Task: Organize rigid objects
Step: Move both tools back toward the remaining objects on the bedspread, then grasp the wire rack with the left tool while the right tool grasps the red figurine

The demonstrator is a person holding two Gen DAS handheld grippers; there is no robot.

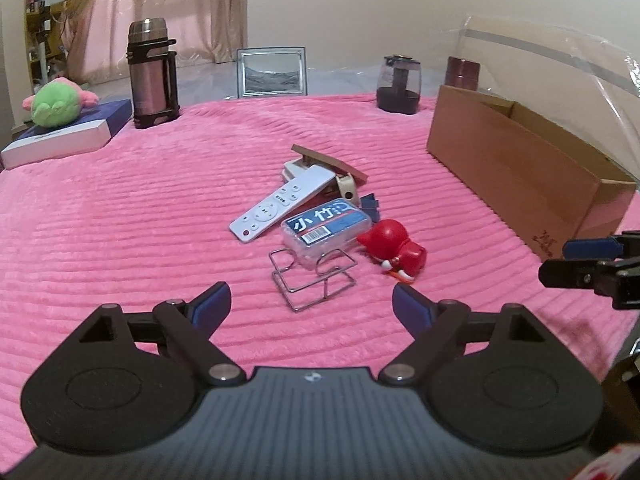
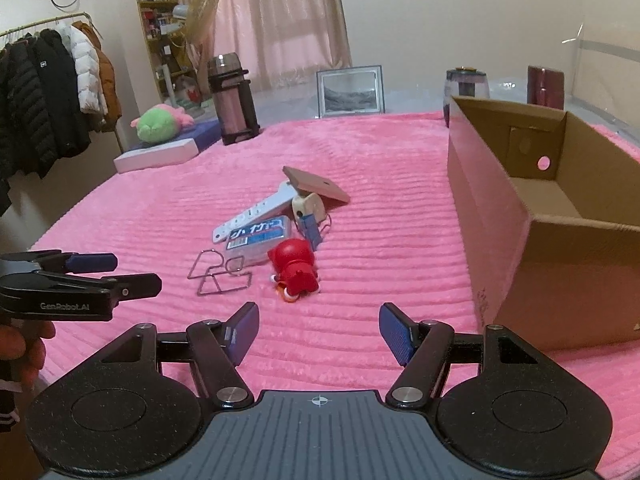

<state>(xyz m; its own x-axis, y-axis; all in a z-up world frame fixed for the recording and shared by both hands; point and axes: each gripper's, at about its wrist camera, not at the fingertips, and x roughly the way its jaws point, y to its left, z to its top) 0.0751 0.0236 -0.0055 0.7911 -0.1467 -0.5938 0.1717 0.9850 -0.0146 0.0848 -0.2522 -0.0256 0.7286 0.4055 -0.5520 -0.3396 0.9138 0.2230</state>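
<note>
Nothing had yet been sorted, by my judgement: the cardboard box point(image 2: 560, 216) along the right edge of the ribbed pink plush blanket point(image 1: 120, 220) showed no contents where I could see inside, and every rigid piece lay heaped near the blanket's middle. Left to right in the pile: a glossy white remote point(image 1: 280, 202); a bent chrome wire stand point(image 1: 314, 276); a clear hard plastic case point(image 1: 322, 230) with a blue label, resting on that stand; a flat wooden board point(image 1: 330, 162) tilted atop the heap; and a smooth red toy figure point(image 1: 394, 246) on its side. My left gripper point(image 1: 312, 306) had its jaws apart, empty; my right gripper point(image 2: 318, 330) likewise stood apart, holding nothing.
</note>
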